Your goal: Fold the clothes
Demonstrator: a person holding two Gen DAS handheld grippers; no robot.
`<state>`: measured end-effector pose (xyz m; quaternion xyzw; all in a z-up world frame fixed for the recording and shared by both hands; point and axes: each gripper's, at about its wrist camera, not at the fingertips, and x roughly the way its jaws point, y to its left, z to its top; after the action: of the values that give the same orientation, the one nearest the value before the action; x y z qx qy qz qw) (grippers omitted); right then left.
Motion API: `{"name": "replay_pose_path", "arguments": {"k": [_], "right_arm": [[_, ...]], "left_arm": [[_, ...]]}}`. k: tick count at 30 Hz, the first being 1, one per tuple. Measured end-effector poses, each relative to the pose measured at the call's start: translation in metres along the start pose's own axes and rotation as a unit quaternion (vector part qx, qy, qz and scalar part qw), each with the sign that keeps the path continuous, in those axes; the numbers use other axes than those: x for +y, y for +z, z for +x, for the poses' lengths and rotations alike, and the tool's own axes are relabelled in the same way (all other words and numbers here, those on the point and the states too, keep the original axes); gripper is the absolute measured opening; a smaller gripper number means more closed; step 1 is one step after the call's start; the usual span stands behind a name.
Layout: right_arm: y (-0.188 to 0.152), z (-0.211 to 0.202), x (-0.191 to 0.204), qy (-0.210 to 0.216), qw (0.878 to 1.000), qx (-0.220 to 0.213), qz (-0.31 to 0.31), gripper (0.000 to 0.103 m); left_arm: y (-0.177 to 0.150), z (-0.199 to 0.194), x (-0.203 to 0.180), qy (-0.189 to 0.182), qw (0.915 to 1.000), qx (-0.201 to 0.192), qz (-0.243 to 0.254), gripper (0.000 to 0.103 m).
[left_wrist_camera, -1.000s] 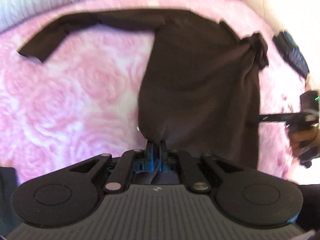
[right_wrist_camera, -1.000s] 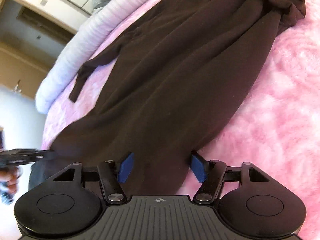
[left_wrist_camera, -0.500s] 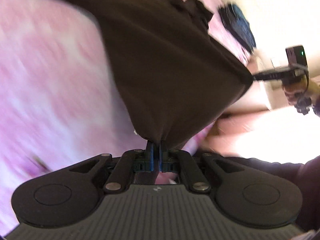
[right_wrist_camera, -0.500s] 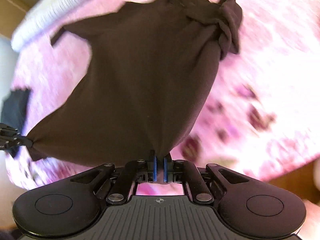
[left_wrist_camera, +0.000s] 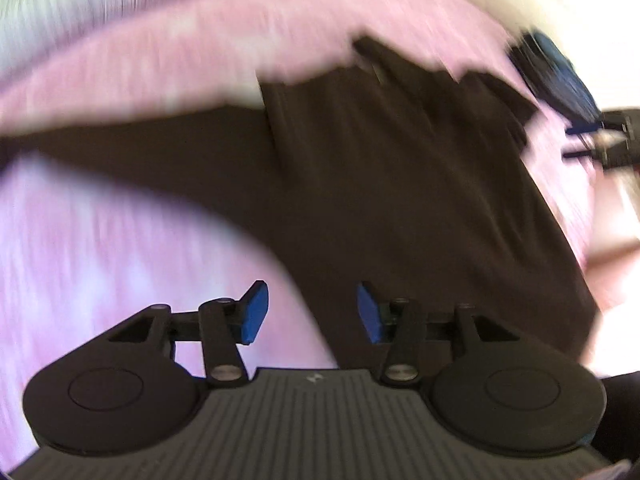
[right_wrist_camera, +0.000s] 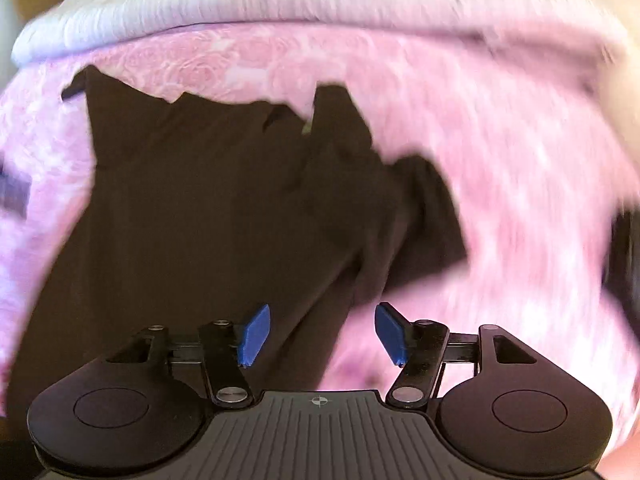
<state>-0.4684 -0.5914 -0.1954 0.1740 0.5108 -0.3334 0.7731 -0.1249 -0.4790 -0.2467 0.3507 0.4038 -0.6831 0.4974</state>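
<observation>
Two claws are above the bed, and both are letting go at this moment. On the left side, the left claw [left_wrist_camera: 308,312] has its blue pads [left_wrist_camera: 252,314] spread and the jaws are opening. No cloth is pinched between them. The dark shirt [left_wrist_camera: 400,184] lies ahead of this claw and a little to its right, flat on the pink blanket [left_wrist_camera: 100,240], with one long part reaching away to the left. Its lower edge passes just under the right pad.

Further right, the right claw [right_wrist_camera: 320,334] is also opening, with nothing pressed between its pads. In its view the shirt [right_wrist_camera: 208,208] fills the space ahead and to the left of the claw, and a bunched sleeve [right_wrist_camera: 424,216] sticks out to the right. The white cover [right_wrist_camera: 240,12] lies far ahead, beyond the blanket.

I judge the step is laying the shirt flat before folding. To do it well, both claws should lift away cleanly so no hem drags, then the bunched sleeve should be straightened first. The pictures are blurred, so small wrinkles cannot be told.
</observation>
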Motion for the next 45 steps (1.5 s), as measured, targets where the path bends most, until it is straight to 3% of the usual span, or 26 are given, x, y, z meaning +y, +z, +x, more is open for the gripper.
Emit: {"name": "replay_pose_path", "arguments": {"k": [3, 7, 8, 11, 12, 13, 15, 19, 23, 25, 27, 30, 32, 33, 35, 36, 37, 38, 42, 43, 44, 45], "right_arm": [[0.029, 0.039, -0.017, -0.010, 0.996, -0.031, -0.081, 0.064], [0.061, 0.101, -0.020, -0.009, 0.984, -0.048, -0.172, 0.076], [0.066, 0.119, -0.020, -0.020, 0.979, -0.046, -0.195, 0.076], [0.069, 0.162, -0.034, -0.019, 0.978, -0.017, -0.208, 0.075], [0.071, 0.171, -0.044, -0.005, 0.983, 0.000, -0.181, 0.061], [0.074, 0.171, -0.052, 0.013, 0.987, 0.006, -0.158, 0.033], [0.079, 0.169, -0.067, 0.050, 0.992, 0.019, -0.110, 0.020], [0.105, 0.130, -0.075, 0.086, 0.992, -0.029, -0.090, 0.016], [0.163, 0.111, -0.076, 0.125, 0.983, -0.107, -0.079, 0.016], [0.191, 0.116, -0.072, 0.137, 0.978, -0.141, -0.076, 0.016], [0.209, 0.135, -0.066, 0.108, 0.976, -0.171, -0.077, 0.015], [0.220, 0.185, -0.082, 0.099, 0.987, -0.127, 0.002, 0.015], [0.212, 0.182, -0.094, 0.084, 0.988, -0.126, 0.027, 0.015], [0.211, 0.178, -0.094, 0.083, 0.987, -0.132, 0.028, 0.017], [0.210, 0.174, -0.087, 0.095, 0.985, -0.141, 0.027, 0.034], [0.212, 0.180, -0.077, 0.104, 0.984, -0.143, 0.018, 0.056], [0.215, 0.187, -0.066, 0.113, 0.983, -0.145, 0.008, 0.070], [0.208, 0.179, -0.054, 0.113, 0.983, -0.144, -0.014, 0.071], [0.213, 0.218, -0.012, 0.083, 0.985, -0.128, -0.085, 0.071], [0.215, 0.233, -0.008, 0.076, 0.987, -0.112, -0.092, 0.064], [0.213, 0.235, -0.012, 0.077, 0.988, -0.102, -0.087, 0.049], [0.212, 0.237, -0.017, 0.079, 0.989, -0.093, -0.081, 0.008]], "left_arm": [[0.053, 0.047, 0.012, 0.009, 0.9997, -0.019, 0.014, 0.058], [0.099, 0.115, 0.018, 0.031, 0.9981, -0.010, 0.052, 0.058], [0.105, 0.129, 0.019, 0.037, 0.9975, -0.004, 0.060, 0.055], [0.108, 0.154, 0.026, 0.036, 0.9962, 0.026, 0.074, 0.023], [0.108, 0.153, 0.028, 0.031, 0.9966, 0.028, 0.071, 0.011], [0.109, 0.151, 0.030, 0.023, 0.9975, 0.028, 0.061, 0.007], [0.111, 0.132, 0.036, 0.023, 0.9987, 0.015, 0.043, 0.007], [0.109, 0.068, 0.064, 0.059, 0.9979, -0.027, 0.011, 0.007], [0.111, 0.016, 0.114, 0.115, 0.9904, -0.060, -0.047, 0.007], [0.113, 0.015, 0.135, 0.146, 0.9854, -0.058, -0.065, 0.007], [0.113, 0.031, 0.156, 0.190, 0.9763, -0.047, -0.093, 0.008], [0.104, 0.060, 0.185, 0.216, 0.9638, -0.011, -0.156, 0.010], [0.095, 0.064, 0.186, 0.215, 0.9617, -0.019, -0.168, 0.011], [0.091, 0.063, 0.185, 0.213, 0.9610, -0.027, -0.175, 0.012], [0.083, 0.060, 0.178, 0.201, 0.9613, -0.039, -0.185, 0.013], [0.080, 0.059, 0.176, 0.198, 0.9621, -0.041, -0.183, 0.013], [0.076, 0.057, 0.173, 0.199, 0.9626, -0.042, -0.179, 0.013], [0.074, 0.055, 0.170, 0.198, 0.9631, -0.041, -0.178, 0.014], [0.068, 0.060, 0.168, 0.190, 0.9647, -0.035, -0.179, 0.016], [0.066, 0.060, 0.167, 0.191, 0.9647, -0.033, -0.179, 0.016], [0.064, 0.060, 0.166, 0.191, 0.9647, -0.032, -0.178, 0.016], [0.063, 0.062, 0.165, 0.190, 0.9653, -0.030, -0.176, 0.016]]}}
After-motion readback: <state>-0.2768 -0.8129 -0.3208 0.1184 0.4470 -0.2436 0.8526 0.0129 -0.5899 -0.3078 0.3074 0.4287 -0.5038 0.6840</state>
